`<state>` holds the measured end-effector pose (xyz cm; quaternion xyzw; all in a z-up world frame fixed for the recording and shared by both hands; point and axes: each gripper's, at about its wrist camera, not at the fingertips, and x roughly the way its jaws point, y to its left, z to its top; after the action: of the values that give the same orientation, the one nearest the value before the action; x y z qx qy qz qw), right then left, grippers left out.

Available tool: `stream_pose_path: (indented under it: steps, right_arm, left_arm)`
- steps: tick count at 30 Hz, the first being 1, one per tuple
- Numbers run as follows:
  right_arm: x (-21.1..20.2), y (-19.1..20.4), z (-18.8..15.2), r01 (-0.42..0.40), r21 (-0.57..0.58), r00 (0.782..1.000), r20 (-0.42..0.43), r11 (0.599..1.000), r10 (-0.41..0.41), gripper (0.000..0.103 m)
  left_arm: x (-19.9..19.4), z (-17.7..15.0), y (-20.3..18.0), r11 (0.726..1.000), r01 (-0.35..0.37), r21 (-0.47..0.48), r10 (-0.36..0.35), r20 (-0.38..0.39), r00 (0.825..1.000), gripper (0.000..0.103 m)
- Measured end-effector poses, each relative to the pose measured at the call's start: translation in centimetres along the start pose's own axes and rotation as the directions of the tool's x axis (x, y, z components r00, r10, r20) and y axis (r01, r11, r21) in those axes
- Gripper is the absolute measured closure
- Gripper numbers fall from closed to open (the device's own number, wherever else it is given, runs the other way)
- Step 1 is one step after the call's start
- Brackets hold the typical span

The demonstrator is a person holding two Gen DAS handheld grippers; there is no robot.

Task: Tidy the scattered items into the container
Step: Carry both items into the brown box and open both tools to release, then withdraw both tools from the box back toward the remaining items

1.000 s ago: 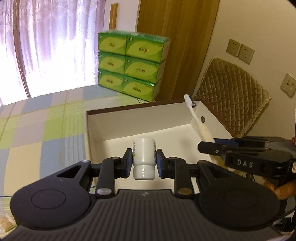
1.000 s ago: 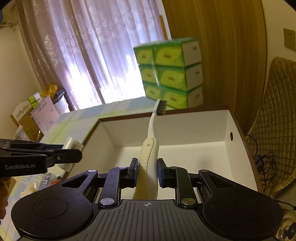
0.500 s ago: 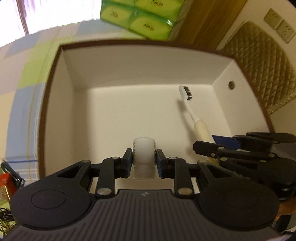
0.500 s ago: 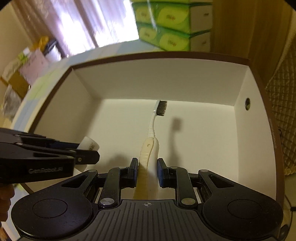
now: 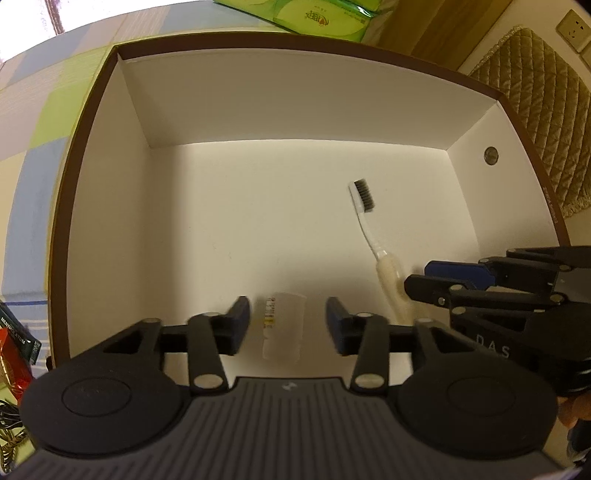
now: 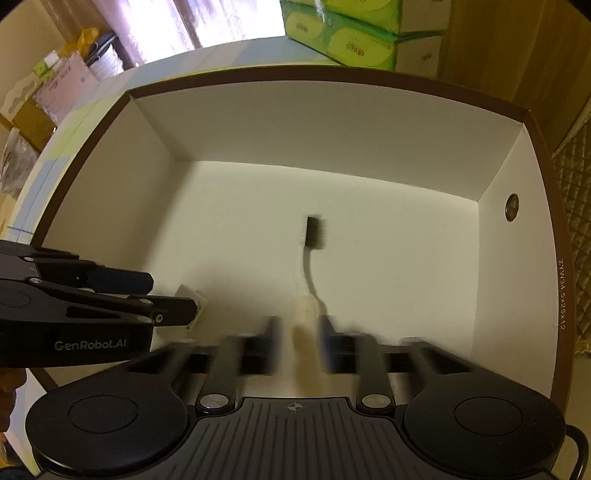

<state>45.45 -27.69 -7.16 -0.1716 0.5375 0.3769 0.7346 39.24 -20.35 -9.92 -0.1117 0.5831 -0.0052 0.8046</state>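
Note:
A white box with a brown rim fills both views. My left gripper is open inside it, and a small white bottle sits loose and blurred between its blue pads, touching neither. In the right wrist view the bottle shows by the left gripper. My right gripper is open and motion-blurred, with the cream handle of a toothbrush loose between its fingers. The dark bristle head points at the far wall. The left wrist view shows the toothbrush running toward the right gripper.
Green tissue boxes are stacked behind the box on a checked cloth. A quilted chair cushion stands to the right. A red and green packet lies outside the box's left wall. Cardboard boxes sit far left.
Both grippers tipped down into the box and went from shut to open. The bottle and the toothbrush are no longer clamped and have dropped lower between the fingers.

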Motion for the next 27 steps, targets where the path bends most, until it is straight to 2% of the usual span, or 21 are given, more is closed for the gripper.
stream_pose_path:
  steps: [1,2,4,9,18,25,27]
  right_arm:
    - [0.0,0.0,0.3,0.025,-0.012,1.000,0.011,1.000,-0.025,0.017]
    - [-0.3,0.1,0.2,0.043,-0.037,0.999,0.026,0.998,-0.042,0.017]
    - [-0.6,-0.2,0.0,0.030,-0.042,0.999,0.023,0.999,-0.029,0.017]
    - [-1.4,-0.2,-0.4,0.026,-0.051,0.999,0.021,0.998,-0.025,0.017]
    - [-2.3,0.6,-1.1,0.061,-0.056,0.997,0.044,0.997,-0.058,0.017]
    - [-4.3,1.3,-1.8,0.070,-0.054,0.992,0.107,0.996,-0.064,0.017]
    - [-5.1,1.6,-2.1,0.068,-0.051,0.989,0.131,0.996,-0.061,0.017]
  left_arm:
    - [0.0,0.0,0.0,1.000,-0.016,0.005,0.016,0.001,1.000,0.063]
    - [-0.1,0.0,0.0,0.999,-0.034,0.014,0.034,0.005,0.999,0.053]
    - [-0.2,0.0,0.2,0.999,-0.039,0.019,0.039,0.009,0.999,0.043]
    - [-0.5,-0.2,0.5,0.999,-0.044,0.022,0.044,0.010,0.999,0.029]
    - [-1.5,-0.8,-0.1,0.998,-0.048,0.048,0.046,0.024,0.999,0.022]
    - [-3.7,-1.5,-0.7,0.996,-0.049,0.069,0.043,0.078,0.996,0.021]
    - [-4.6,-1.7,-0.9,0.995,-0.066,0.077,0.057,0.108,0.992,0.017]
